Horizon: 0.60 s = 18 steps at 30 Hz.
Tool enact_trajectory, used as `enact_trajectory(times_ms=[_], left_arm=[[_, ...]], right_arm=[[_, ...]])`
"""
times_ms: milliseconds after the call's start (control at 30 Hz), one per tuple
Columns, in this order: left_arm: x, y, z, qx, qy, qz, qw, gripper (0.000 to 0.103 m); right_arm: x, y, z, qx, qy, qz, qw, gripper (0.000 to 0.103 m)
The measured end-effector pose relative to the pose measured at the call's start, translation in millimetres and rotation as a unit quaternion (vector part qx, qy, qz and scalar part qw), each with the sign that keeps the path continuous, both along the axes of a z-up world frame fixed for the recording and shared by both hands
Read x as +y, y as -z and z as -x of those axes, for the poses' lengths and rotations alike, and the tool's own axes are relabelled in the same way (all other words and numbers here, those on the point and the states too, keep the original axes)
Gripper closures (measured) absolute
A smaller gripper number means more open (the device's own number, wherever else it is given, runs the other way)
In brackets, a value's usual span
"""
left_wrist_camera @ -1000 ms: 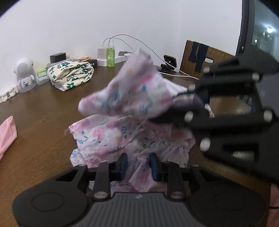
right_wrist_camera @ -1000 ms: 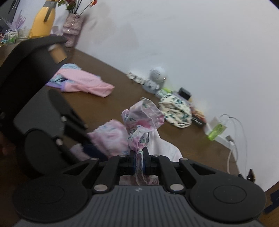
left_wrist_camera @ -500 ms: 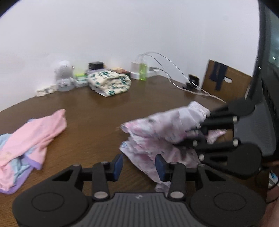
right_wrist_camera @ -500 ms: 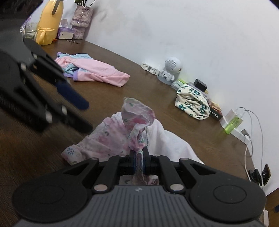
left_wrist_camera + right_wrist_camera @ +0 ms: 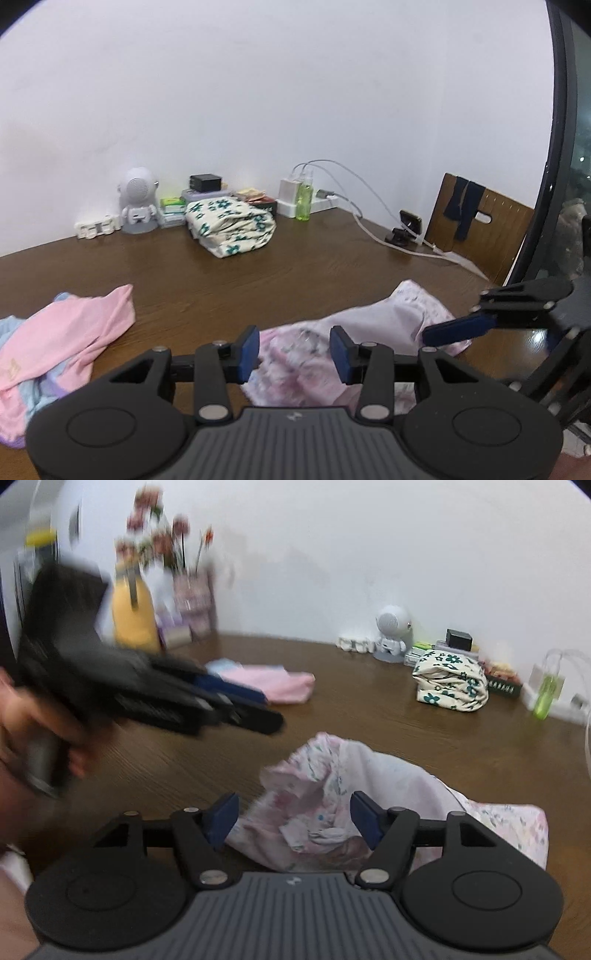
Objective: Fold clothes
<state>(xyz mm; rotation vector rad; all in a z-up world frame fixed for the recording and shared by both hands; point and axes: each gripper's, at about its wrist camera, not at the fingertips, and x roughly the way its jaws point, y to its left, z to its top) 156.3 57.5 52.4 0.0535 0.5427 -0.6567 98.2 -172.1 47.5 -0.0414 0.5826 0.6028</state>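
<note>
Crumpled pink floral cotton garment lies on the brown wooden table, directly ahead of both claws, long axis running left-right. Left gripper and right gripper both gape, empty (right seems nearer).

White wall, brown wooden table, wooden chair

The table is dark brown wood with visible grain and a soft sheen. Near its front edge lies a thin, crumpled floral cloth garment, pale pink and matt. A smooth pink cloth garment lies toward the left edge. Both tongs, left and right, are matt black plastic with blue pads and bright metal screws.
</note>
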Motion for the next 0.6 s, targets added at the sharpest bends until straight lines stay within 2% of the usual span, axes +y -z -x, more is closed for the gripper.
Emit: enact_trajectory(times_ms=[67,133,200,300,400,500,600], left_arm=[[-11,2,-3,0.017,0.020,0.002,0.9996,0.070],[-21,4,-6,0.034,0.040,0.005,0.9986,0.072],[-31,8,-11,0.057,0.058,0.008,0.9967,0.071],[-38,15,-19,0.111,0.067,0.019,0.9914,0.072],[-44,21,-22,0.157,0.079,0.028,0.9840,0.072],[-50,28,-22,0.180,0.084,0.010,0.9800,0.072],[-55,38,-28,0.201,0.070,0.005,0.9771,0.072]], right_arm=[[-21,-10,1,-0.007,0.028,-0.022,0.999,0.039],[-38,-13,-5,-0.018,0.068,-0.008,0.998,0.047],[-52,-9,-16,-0.012,0.096,0.002,0.995,0.060],[-66,2,-33,-0.003,0.117,0.020,0.993,0.061],[-72,13,-40,0.007,0.111,0.029,0.993,0.061],[-73,19,-40,0.007,0.096,0.041,0.994,0.061],[-77,26,-45,0.014,0.083,0.038,0.996,0.061]])
